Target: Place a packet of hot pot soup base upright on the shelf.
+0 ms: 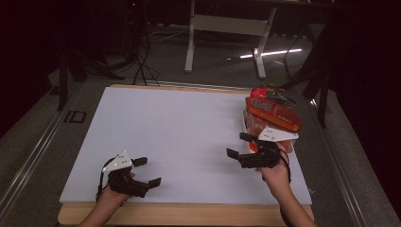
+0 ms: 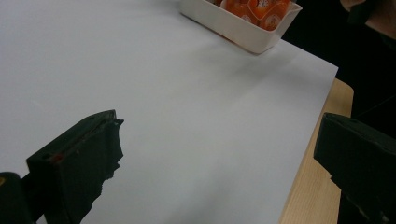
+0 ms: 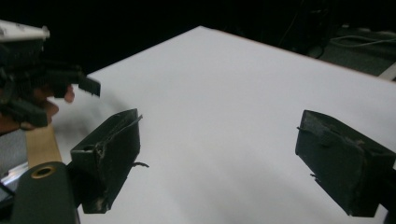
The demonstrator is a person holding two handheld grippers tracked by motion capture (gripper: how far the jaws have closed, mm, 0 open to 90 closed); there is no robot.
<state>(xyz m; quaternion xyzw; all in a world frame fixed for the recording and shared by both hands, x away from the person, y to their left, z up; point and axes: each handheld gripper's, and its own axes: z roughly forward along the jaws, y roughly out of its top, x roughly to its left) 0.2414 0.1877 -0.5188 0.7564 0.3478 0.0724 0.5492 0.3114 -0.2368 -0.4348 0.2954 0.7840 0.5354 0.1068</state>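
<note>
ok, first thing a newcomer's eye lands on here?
The orange-red snack packets heaped in a white bin at the far right edge of the white sheet. Then the two black grippers at the near edge: left gripper and right gripper, both open with nothing between the jaws.

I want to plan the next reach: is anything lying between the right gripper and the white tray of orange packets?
Nothing visible does. The right gripper hangs with its jaws wide open and empty, right beside the white tray of orange packets at the sheet's right edge. The white sheet around it is bare.
</note>
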